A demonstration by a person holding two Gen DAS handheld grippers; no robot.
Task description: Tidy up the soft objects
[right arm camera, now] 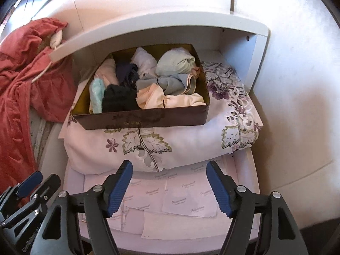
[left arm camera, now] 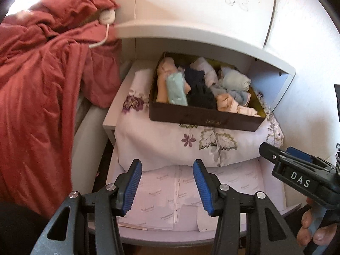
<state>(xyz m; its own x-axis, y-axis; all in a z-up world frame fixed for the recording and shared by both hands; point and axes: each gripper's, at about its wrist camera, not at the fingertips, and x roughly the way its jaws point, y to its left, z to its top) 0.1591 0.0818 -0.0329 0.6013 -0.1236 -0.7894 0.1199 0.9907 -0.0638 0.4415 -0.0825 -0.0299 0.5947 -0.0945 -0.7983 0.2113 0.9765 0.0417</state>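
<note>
Now I'm hovering my 2 claws, left claw [left arm camera: 167, 186] and right claw [right arm camera: 170, 188], wide and empty, facing the box [right arm camera: 140, 118] of rolled clothes [right arm camera: 176, 63] at 12 o'clock, so I can reach in.

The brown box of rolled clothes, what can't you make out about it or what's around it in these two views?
- Brown box: its floor, hidden in both views by the rolled garments.
- Gold lettering on its front: too small and blurred, both views.
- Floral bedding under the box: its back half is covered by the box.
- Red blanket: cut off by the left edge, left wrist view.
</note>
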